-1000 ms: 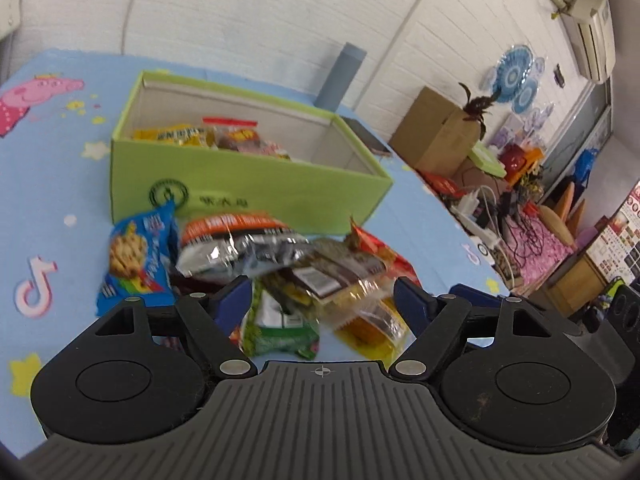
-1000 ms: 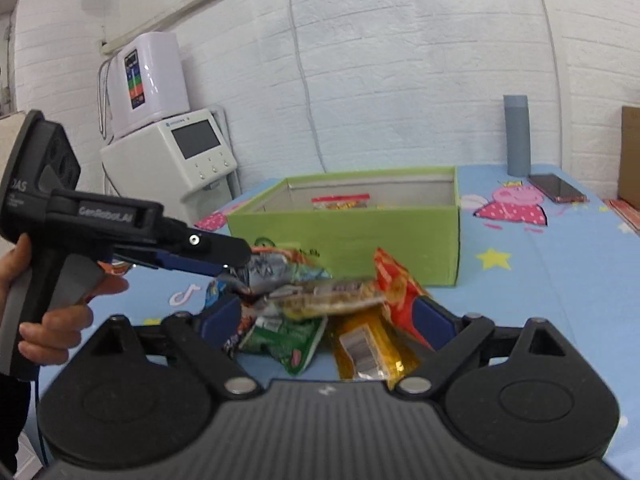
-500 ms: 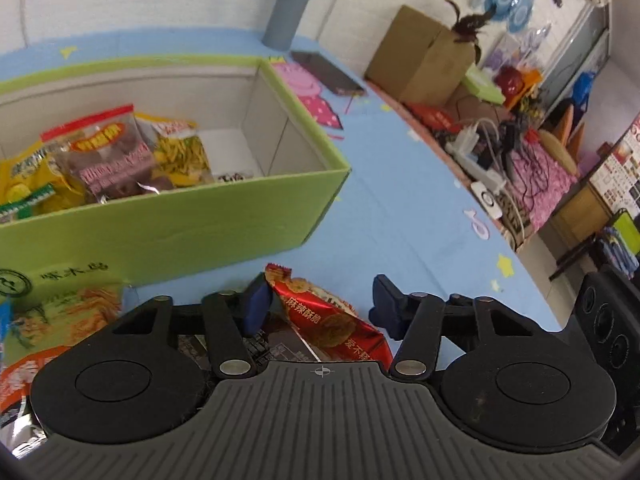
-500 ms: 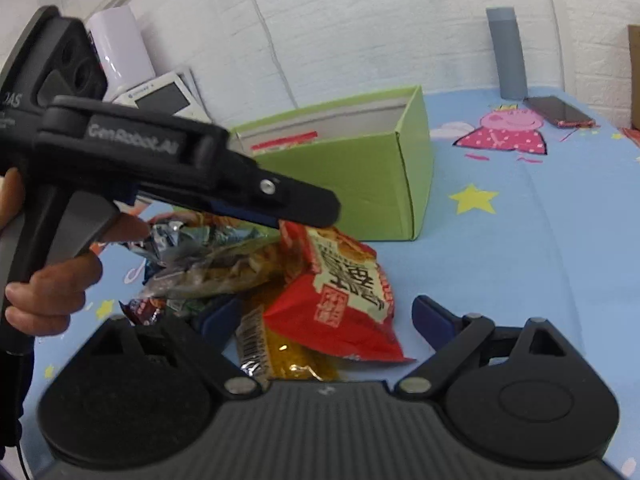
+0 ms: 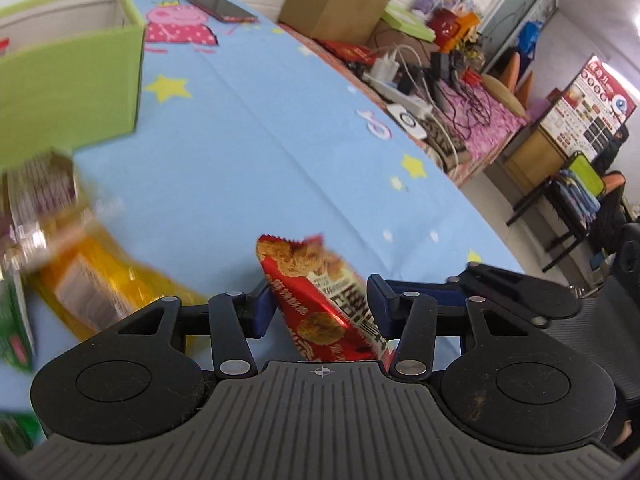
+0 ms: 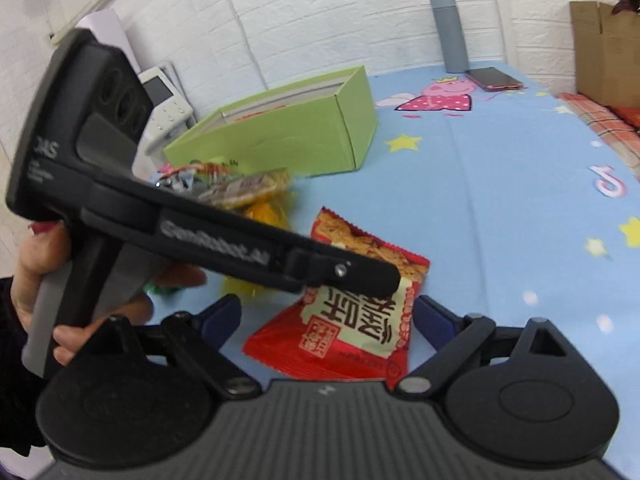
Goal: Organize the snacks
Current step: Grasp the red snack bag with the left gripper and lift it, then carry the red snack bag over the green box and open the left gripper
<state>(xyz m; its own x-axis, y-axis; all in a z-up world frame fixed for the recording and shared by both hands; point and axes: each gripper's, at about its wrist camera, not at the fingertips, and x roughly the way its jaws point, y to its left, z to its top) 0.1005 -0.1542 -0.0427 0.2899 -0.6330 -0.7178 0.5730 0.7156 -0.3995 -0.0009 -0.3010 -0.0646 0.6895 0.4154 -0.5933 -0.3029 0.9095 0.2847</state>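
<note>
— Both tongs first: the left gripper [image 5: 322, 300] is spread around the red snack packet [image 5: 326, 304], pads on either side, whether touching can't be told. The right gripper [image 6: 326, 316] is released too, gaping around the same packet at lower centre.

— What does the right wrist view add?

— The left tool's black body crossing over the packet [image 6: 352, 320], a hand [image 6: 44, 264] on its handle at left, and farther up the green box [image 6: 280, 136]. The left view alone shows a blurred yellow packet [image 5: 100, 292] at lower left.
</note>
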